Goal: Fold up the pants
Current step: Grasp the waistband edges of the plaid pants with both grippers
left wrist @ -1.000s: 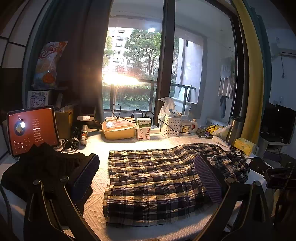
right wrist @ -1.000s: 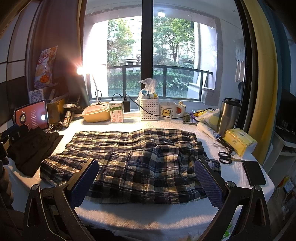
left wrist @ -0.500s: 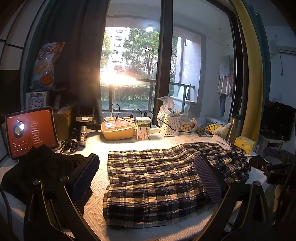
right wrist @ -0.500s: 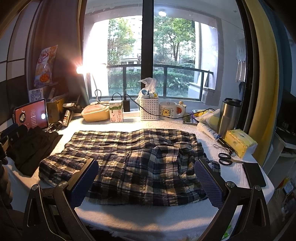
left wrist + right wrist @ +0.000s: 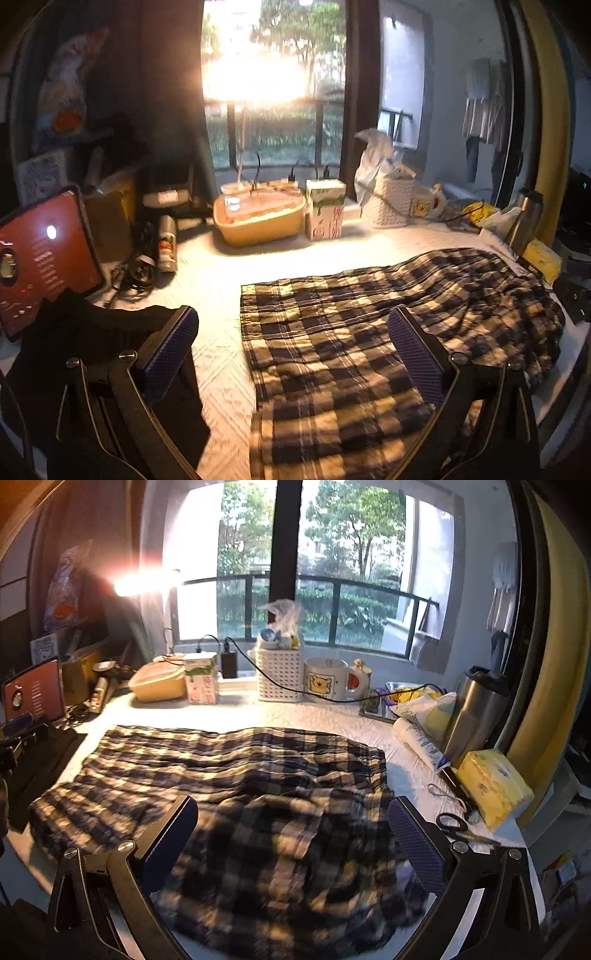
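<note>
So we've got one pair of plaid pants (image 5: pixel 236 794) spread flat across the white worktop (image 5: pixel 295 714), plus one black garment (image 5: pixel 92 332) piled at 9 o'clock. Two tools: our left tool (image 5: pixel 295 358) and right tool (image 5: pixel 291 843) both hang over the near edge with fingers wide apart, holding nothing. Left one sits over the hem end, right one over the bunched waist end at 5 o'clock. Back edge at 12 is crowded: one yellow tub (image 5: pixel 157 683), one carton (image 5: pixel 201 679), one white basket (image 5: pixel 279 674), one mug (image 5: pixel 327 681). At 3 there's one steel tumbler (image 5: pixel 474 712), one tissue pack (image 5: pixel 493 786), one pair of scissors (image 5: pixel 456 825). One tablet (image 5: pixel 44 258) stands at 9. Bare worktop runs between the pants and the back row.
</note>
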`<state>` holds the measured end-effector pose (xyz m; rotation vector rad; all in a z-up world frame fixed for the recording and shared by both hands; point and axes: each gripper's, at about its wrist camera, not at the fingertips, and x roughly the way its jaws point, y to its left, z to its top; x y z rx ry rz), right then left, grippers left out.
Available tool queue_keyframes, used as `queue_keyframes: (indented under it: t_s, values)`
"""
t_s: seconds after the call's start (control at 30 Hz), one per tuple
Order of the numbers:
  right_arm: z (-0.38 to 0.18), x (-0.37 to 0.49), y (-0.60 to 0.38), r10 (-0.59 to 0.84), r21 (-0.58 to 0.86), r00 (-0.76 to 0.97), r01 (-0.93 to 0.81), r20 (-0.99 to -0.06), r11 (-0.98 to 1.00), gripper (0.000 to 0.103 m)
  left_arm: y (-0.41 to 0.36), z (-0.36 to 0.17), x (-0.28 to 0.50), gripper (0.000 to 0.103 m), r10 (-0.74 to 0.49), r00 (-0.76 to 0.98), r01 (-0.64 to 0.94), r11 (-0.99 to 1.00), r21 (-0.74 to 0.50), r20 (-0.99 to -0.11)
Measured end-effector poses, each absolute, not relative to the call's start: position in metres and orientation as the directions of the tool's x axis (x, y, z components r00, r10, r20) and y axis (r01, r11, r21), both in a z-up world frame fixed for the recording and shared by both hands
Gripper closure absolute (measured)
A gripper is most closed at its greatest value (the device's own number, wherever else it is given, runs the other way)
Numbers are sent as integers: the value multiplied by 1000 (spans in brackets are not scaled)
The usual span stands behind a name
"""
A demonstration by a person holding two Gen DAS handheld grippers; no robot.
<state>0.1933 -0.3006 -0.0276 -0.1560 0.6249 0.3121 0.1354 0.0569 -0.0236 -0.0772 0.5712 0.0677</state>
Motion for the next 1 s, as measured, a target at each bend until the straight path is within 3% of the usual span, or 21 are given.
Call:
queue_keyframes:
  t_s: [0.27, 0.4, 0.63, 0.77, 0.83, 0.87, 0.9, 0.97, 1.0]
  values:
    - [-22, 274, -324, 240, -31, 727, -338, -644, 940, 0, 73, -53, 218, 2, 25, 734, -32, 999, 3, -679]
    - [-26, 321, -331, 223, -69, 681, -374, -697, 925, 0, 89, -76, 254, 12, -5, 660, -34, 999, -36, -751]
    - [-48, 391, -342, 224, -25, 601, -377, -767, 926, 0, 94, -107, 285, 15, -17, 563, -8, 1000, -26, -826]
    - [-83, 419, -335, 228, 7, 509, -399, -830, 917, 9, 88, -113, 285, 34, -13, 572, 6, 1000, -11, -820]
    - [-98, 427, -328, 210, -10, 468, -424, -858, 906, 9, 82, -110, 280, 63, -36, 582, 36, 999, -19, -813]
    - [-103, 429, -323, 183, -41, 460, -436, -869, 899, 9, 78, -108, 278, 72, -41, 585, 52, 999, -13, -810]
    - [-106, 431, -319, 157, -81, 464, -451, -872, 889, 10, 73, -107, 276, 91, -54, 584, 72, 997, -15, -810]
    - [-111, 430, -307, 123, -142, 458, -502, -881, 853, 17, 65, -105, 273, 96, -40, 586, 94, 995, 19, -809]
    - [-114, 430, -303, 119, -151, 443, -528, -889, 836, 34, 65, -104, 274, 97, -35, 589, 100, 994, 30, -807]
